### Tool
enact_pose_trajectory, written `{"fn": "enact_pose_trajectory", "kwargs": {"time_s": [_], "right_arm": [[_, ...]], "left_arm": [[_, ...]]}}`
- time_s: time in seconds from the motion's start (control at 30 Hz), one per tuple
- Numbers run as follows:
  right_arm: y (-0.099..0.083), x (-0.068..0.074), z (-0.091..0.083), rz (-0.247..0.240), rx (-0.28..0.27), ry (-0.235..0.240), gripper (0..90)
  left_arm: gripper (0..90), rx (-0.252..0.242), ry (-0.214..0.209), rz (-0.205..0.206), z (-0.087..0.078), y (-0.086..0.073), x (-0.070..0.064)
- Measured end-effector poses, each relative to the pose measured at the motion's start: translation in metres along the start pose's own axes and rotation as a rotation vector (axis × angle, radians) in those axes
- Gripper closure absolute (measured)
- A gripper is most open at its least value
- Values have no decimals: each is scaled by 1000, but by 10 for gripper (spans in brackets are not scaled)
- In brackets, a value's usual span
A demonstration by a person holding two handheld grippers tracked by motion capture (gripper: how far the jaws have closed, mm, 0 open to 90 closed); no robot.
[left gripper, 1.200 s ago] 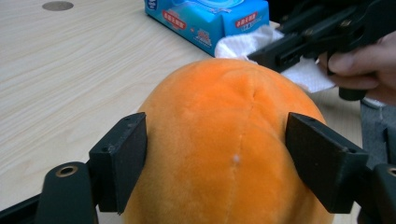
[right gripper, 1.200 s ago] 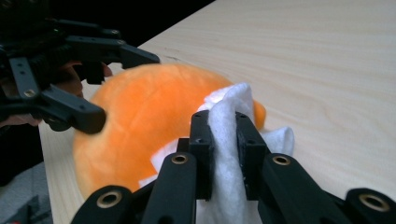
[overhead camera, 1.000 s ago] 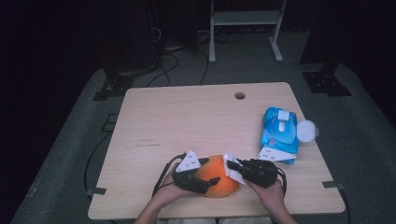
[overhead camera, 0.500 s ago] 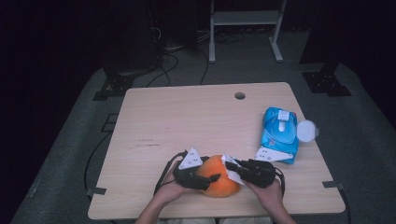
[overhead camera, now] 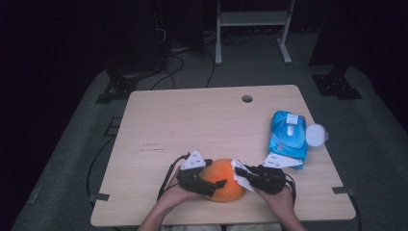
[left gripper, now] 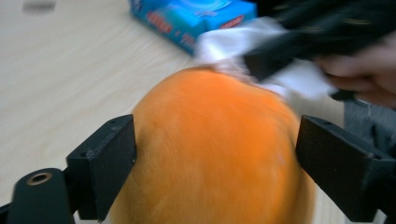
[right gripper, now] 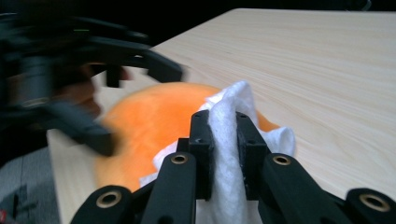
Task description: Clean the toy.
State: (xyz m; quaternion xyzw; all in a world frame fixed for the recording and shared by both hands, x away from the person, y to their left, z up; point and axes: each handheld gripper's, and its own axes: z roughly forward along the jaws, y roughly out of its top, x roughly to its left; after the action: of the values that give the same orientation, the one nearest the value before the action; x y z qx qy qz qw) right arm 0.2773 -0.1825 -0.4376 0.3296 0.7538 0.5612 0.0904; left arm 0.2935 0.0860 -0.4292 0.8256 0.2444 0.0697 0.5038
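A round orange fuzzy ball lies near the table's front edge. My left gripper grips it from the left, and its two black jaws press on either side of the ball. My right gripper comes in from the right, shut on a crumpled white wipe. The wipe is pinched between the right gripper's jaws and rests against the ball's top right side. The wipe and the right gripper, both blurred, also appear beyond the ball in the left gripper view.
A blue pack of wet wipes lies at the right of the wooden table, with a round white lid beside it. The pack sits behind the ball. A cable hole is at the back.
Both grippers have stayed on the ball. The right gripper and its wipe have shifted slightly across the ball's top right side.
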Motion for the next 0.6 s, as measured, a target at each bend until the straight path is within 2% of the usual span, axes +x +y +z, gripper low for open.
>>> {"fn": "enact_pose_trajectory", "kwargs": {"time_s": [0.03,0.07,0.17,0.2,0.23,0.27,0.33,0.43,0.53,0.57,0.6], "right_arm": [[2,5,1,-24,1,6,791],[3,8,2,-30,3,15,791],[7,14,6,-43,0,30,791],[8,15,7,-43,-3,33,791],[10,15,7,-47,-6,29,791],[12,15,6,-54,-12,25,791],[13,12,4,-41,-28,15,791],[7,6,4,-16,-19,17,794],[2,9,8,-28,-3,27,796],[2,12,9,-40,-1,31,795],[2,15,10,-51,2,32,794]], "left_arm": [[129,15,-4,-41,3,-3,4],[148,16,6,-32,4,-3,3],[301,-6,70,64,4,-1,-7],[328,-6,70,64,4,-1,-7],[344,-37,112,125,5,3,-15],[348,-58,142,160,6,4,-18],[348,-61,152,191,8,5,-21],[279,-48,113,158,5,2,-18],[149,-44,82,51,-1,4,-5],[99,-28,74,20,0,3,0],[90,-3,49,-19,3,-1,4]]}}
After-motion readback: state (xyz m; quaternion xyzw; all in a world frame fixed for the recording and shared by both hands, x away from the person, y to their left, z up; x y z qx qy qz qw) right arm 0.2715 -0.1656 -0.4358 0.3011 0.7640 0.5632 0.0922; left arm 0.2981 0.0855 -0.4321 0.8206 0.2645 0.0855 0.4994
